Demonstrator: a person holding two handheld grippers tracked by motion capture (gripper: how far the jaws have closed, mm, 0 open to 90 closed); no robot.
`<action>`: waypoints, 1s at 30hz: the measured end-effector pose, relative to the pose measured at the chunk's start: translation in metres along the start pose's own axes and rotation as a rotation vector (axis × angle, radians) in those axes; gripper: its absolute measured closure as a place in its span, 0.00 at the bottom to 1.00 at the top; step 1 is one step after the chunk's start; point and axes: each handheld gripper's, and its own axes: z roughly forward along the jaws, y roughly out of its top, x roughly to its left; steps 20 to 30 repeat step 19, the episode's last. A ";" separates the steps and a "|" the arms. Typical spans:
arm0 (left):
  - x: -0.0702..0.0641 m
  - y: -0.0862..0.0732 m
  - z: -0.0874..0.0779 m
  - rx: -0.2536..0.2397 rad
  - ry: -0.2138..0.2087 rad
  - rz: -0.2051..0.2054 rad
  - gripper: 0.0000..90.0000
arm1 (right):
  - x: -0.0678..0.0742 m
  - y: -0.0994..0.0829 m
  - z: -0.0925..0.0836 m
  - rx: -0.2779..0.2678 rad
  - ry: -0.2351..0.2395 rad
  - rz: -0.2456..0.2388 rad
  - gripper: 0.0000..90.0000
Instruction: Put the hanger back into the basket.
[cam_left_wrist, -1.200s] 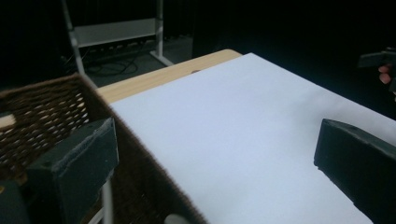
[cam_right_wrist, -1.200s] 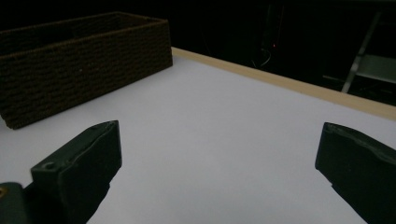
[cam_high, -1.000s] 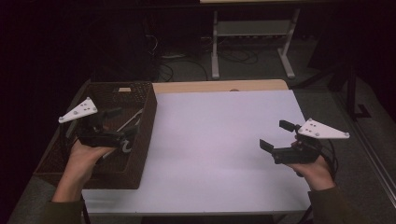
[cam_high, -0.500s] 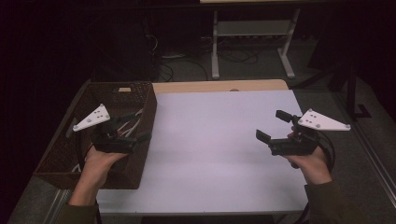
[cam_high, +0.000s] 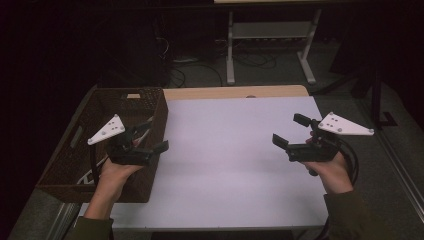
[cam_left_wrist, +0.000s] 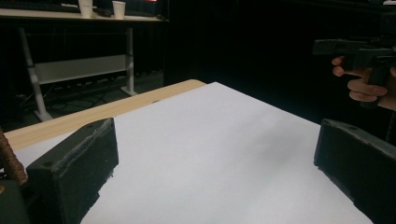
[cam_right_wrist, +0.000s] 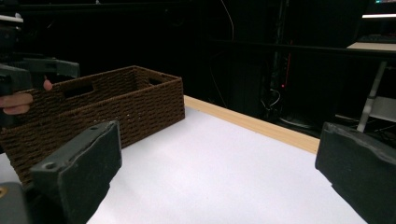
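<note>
A brown wicker basket (cam_high: 150, 112) stands on the left end of the white table (cam_high: 225, 160); pale items lie on its floor (cam_high: 90, 175), too dim to name. My left gripper (cam_high: 152, 137) hovers open over the basket's right wall, its jaws wide apart and empty, pointing across the table. My right gripper (cam_high: 291, 130) is held open above the table's right side, jaws pointing left toward the basket, nothing between them. In the left gripper view the open left gripper (cam_left_wrist: 217, 135) faces the white tabletop. The right gripper view looks between the right gripper's (cam_right_wrist: 219, 140) parted jaws at the basket (cam_right_wrist: 102, 107).
A wooden strip (cam_high: 235, 92) runs along the table's far edge. Behind the table stand a white desk frame (cam_high: 270, 30) and floor cables (cam_high: 200, 70). Two paper cups (cam_left_wrist: 100, 8) sit on a far desk.
My left gripper has risen from inside the basket and moved right to its right wall. My right gripper has shifted slightly left and forward. Both stay open.
</note>
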 end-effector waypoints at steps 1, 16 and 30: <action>0.000 -0.001 0.000 -0.001 0.001 0.000 0.00 | 0.000 0.001 0.000 -0.004 0.001 0.003 0.00; 0.001 -0.004 0.001 0.001 -0.005 -0.014 0.00 | 0.001 0.003 0.002 -0.006 0.007 0.002 0.00; 0.000 -0.003 0.001 0.000 -0.007 -0.013 0.00 | 0.001 0.003 0.002 -0.008 0.008 0.002 0.00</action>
